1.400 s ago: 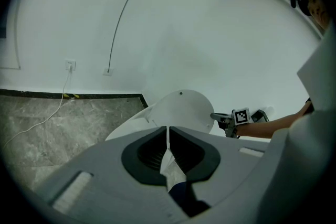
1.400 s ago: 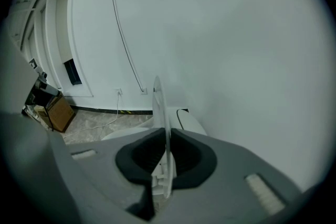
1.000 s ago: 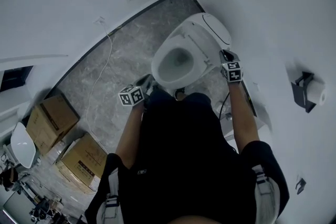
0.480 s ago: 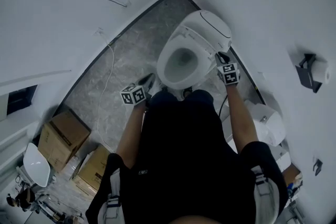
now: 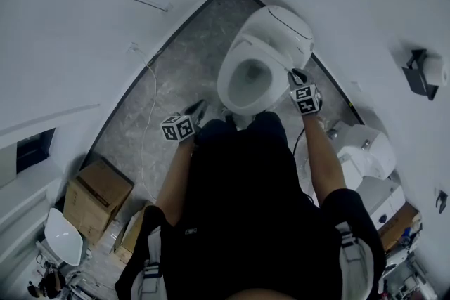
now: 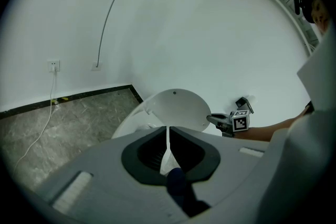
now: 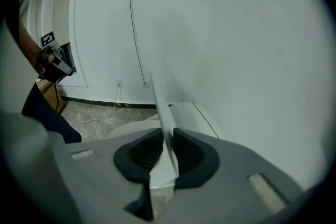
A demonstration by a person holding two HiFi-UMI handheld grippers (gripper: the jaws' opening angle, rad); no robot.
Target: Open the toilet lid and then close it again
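The white toilet (image 5: 249, 77) stands against the wall with its lid (image 5: 281, 24) raised. My right gripper (image 5: 296, 75) is at the lid's right edge. In the right gripper view the thin lid edge (image 7: 160, 107) runs up between the two pads, and the jaws are opening around it. My left gripper (image 5: 199, 109) hangs shut and empty to the left of the bowl. The left gripper view looks at the lid's inner face (image 6: 176, 107) and at the right gripper (image 6: 215, 119) beside it. The left gripper (image 7: 52, 63) shows at the far left of the right gripper view.
Cardboard boxes (image 5: 98, 197) sit on the grey stone floor at the lower left. A white cable (image 5: 144, 116) trails from a wall socket (image 6: 53, 65). A paper holder (image 5: 422, 74) hangs on the right wall, above white fixtures (image 5: 365, 151).
The right gripper has followed the lid's edge back toward the wall, and the lid stands more upright. The left gripper has shifted a little beside the bowl.
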